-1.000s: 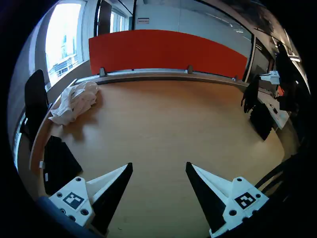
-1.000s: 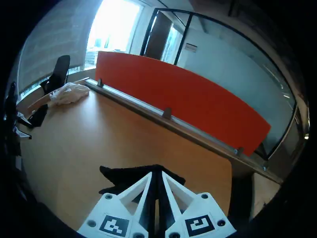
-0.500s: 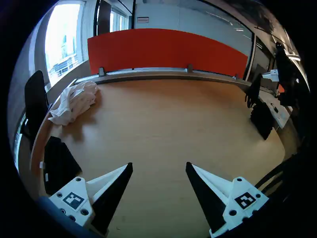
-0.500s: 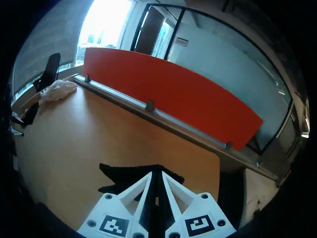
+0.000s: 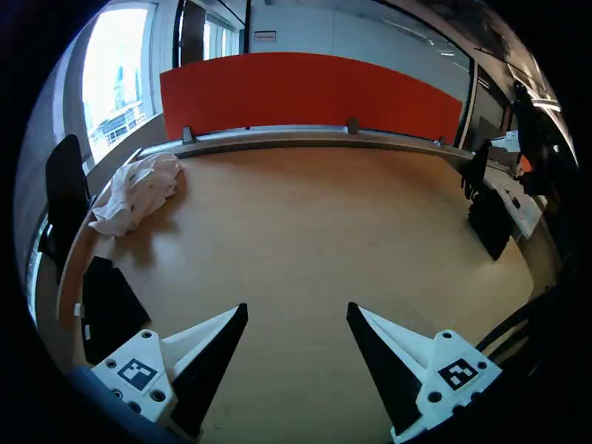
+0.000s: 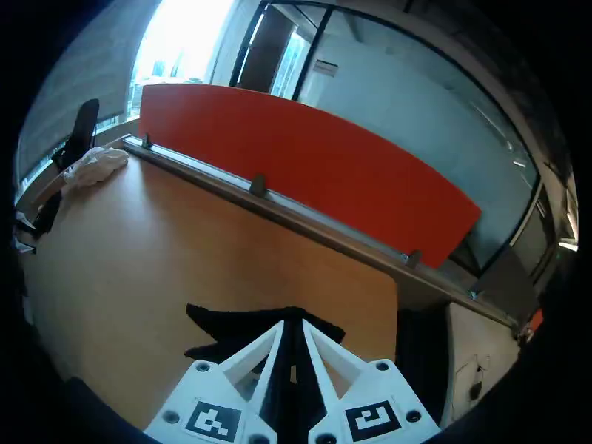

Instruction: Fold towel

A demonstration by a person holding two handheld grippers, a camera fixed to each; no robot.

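Note:
In the right gripper view my right gripper (image 6: 294,329) is shut on a black towel (image 6: 222,325). The towel's bunched edge spreads out ahead of the closed fingertips, over the wooden table (image 6: 177,244). My left gripper (image 5: 296,311) is open low over the same table (image 5: 311,222), with nothing between its fingers. A dark cloth shape (image 5: 475,169) hangs at the table's far right edge in the left gripper view; I cannot tell how it is held.
A crumpled white cloth (image 5: 140,189) (image 6: 92,164) lies at the table's far left corner. An orange partition (image 5: 311,92) (image 6: 296,163) runs along the back edge. A black object (image 5: 107,303) sits near left, a dark stack (image 5: 488,222) at right. An office chair (image 5: 66,185) stands beyond the left edge.
The right gripper has swung to the right with the black towel still in it, so the partition and white cloth slid left in its view. The left gripper has barely moved.

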